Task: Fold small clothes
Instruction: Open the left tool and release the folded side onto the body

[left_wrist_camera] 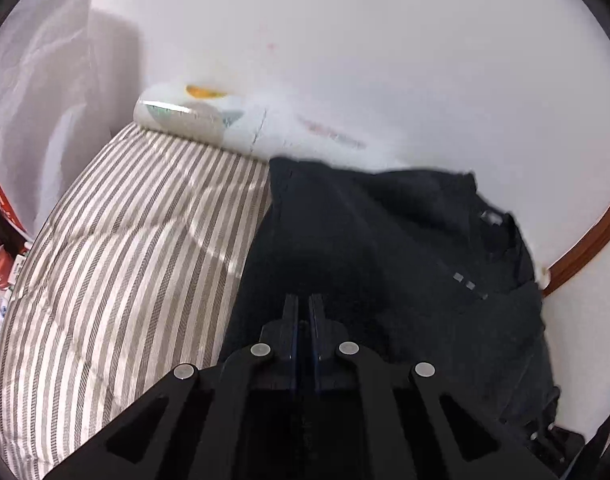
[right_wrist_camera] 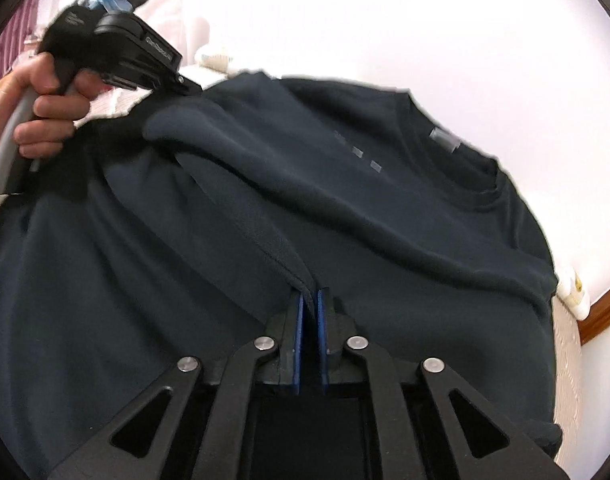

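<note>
A dark navy shirt [left_wrist_camera: 385,240] lies spread on the bed, collar and grey neck label [right_wrist_camera: 444,139] toward the wall. My left gripper [left_wrist_camera: 303,300] has its fingers pressed together over the cloth. In the right wrist view a hand [right_wrist_camera: 45,100] holds that left gripper [right_wrist_camera: 187,84], whose tip meets the shirt's far edge. My right gripper [right_wrist_camera: 311,296] is shut, with a folded edge of the shirt [right_wrist_camera: 385,220] pinched between its blue pads. A raised ridge of fabric runs between the two grippers.
A brown-and-white striped bedspread [left_wrist_camera: 125,240] covers the bed to the left of the shirt. A pale pillow [left_wrist_camera: 185,116] lies at the far end against the white wall. Wooden trim [left_wrist_camera: 585,248] runs at the right. Red boxes and clutter [left_wrist_camera: 1,240] sit beyond the bed's left edge.
</note>
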Action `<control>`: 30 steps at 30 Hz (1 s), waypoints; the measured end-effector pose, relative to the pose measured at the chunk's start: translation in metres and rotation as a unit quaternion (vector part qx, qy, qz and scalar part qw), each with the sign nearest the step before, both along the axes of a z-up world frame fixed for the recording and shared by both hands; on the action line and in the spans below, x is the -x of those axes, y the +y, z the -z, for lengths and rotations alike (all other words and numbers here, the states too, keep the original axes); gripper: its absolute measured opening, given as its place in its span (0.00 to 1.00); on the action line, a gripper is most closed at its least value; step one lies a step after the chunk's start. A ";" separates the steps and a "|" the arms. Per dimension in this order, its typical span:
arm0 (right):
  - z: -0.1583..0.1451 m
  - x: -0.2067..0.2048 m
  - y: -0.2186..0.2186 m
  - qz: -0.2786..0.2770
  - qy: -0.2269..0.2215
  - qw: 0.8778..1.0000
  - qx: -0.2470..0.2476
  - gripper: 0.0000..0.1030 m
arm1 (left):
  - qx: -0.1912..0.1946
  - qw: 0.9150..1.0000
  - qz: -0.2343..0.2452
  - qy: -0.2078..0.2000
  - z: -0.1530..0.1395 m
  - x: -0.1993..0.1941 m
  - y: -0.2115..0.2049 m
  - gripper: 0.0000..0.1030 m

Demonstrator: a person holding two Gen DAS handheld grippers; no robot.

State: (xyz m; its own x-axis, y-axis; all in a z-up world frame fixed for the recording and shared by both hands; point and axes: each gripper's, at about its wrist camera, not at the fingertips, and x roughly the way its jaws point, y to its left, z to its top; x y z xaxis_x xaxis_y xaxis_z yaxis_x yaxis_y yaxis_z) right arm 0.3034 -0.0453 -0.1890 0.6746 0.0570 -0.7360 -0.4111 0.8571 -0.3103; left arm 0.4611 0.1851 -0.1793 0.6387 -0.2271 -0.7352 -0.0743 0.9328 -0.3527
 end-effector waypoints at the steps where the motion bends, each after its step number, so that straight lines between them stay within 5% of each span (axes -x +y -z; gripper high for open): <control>1: -0.003 0.001 -0.001 -0.003 0.000 1.000 -0.005 0.11 | -0.007 1.000 0.003 0.004 0.001 0.001 -0.002 0.06; 5: -0.026 0.004 -0.031 0.012 0.008 0.996 -0.086 0.26 | -0.043 0.999 0.019 0.007 -0.003 0.015 -0.010 0.09; 8: -0.030 -0.001 -0.064 0.069 -0.002 0.993 -0.095 0.28 | -0.053 0.998 0.024 0.006 -0.008 0.028 -0.014 0.11; 12: -0.015 -0.014 -0.106 0.168 0.037 0.979 -0.112 0.28 | -0.061 0.998 0.026 0.009 -0.004 0.050 -0.017 0.31; 16: -0.017 -0.005 -0.116 0.178 0.044 0.978 -0.099 0.28 | -0.101 0.995 0.024 0.008 -0.003 0.067 -0.024 0.31; 18: -0.028 0.009 -0.122 0.181 0.034 0.978 -0.103 0.29 | -0.105 0.994 0.022 0.008 -0.010 0.079 -0.024 0.34; 23: -0.055 0.071 -0.167 0.235 -0.013 0.965 -0.114 0.51 | -0.111 0.994 0.025 0.003 -0.024 0.121 -0.027 0.47; 30: -0.067 0.151 -0.236 0.321 -0.035 0.940 -0.111 0.58 | -0.137 0.990 0.028 0.002 -0.028 0.191 -0.037 0.56</control>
State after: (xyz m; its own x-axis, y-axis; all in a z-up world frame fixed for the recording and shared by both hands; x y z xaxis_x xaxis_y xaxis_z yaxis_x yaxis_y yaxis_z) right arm 0.1526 -0.2817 -0.1218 0.6692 -0.2316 -0.7061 0.2282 0.9683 -0.1013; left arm 0.2700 0.1484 -0.1514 0.6280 -0.0532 -0.7764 -0.0208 0.9962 -0.0850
